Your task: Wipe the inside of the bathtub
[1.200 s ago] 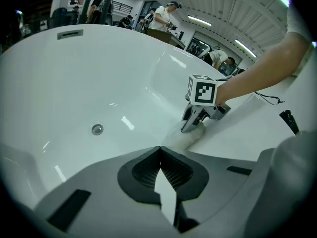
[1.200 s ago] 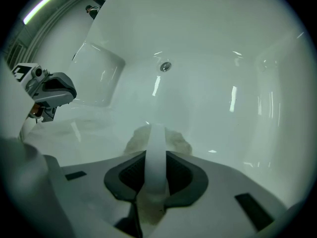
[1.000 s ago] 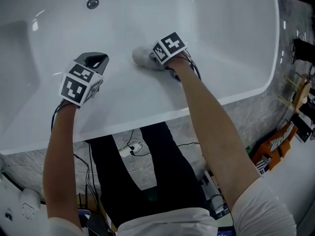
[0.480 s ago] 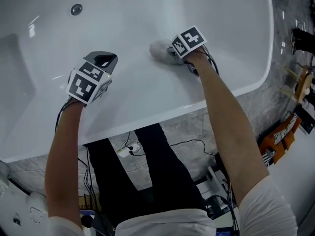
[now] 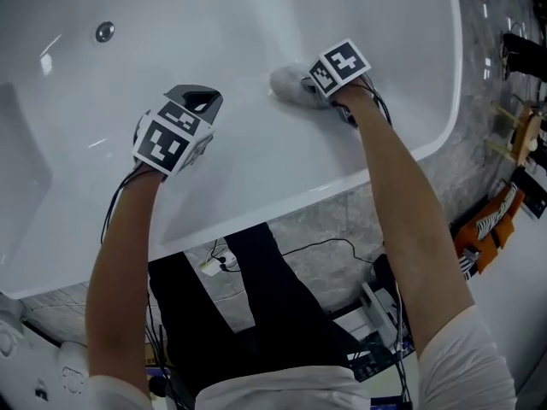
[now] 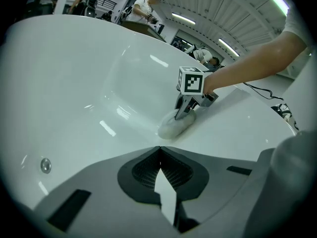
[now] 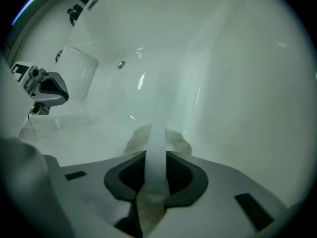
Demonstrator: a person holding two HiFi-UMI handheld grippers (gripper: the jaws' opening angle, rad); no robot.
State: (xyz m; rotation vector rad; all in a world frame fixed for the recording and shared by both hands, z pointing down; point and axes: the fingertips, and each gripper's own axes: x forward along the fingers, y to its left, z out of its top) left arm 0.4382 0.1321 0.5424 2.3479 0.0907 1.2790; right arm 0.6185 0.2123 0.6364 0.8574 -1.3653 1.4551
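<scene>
Cloth held against the inside of the tub

The white bathtub [image 5: 256, 7] fills the view, its rim on the near side. The right gripper [image 5: 314, 92] pinches a pale cloth [image 5: 289, 84] and holds it on the sloping inner wall, toward the right end. The left gripper [image 5: 202, 101] hangs to its left over the near slope, jaws pressed together on nothing. A small round metal fitting [image 5: 104, 32] sits far left.
</scene>
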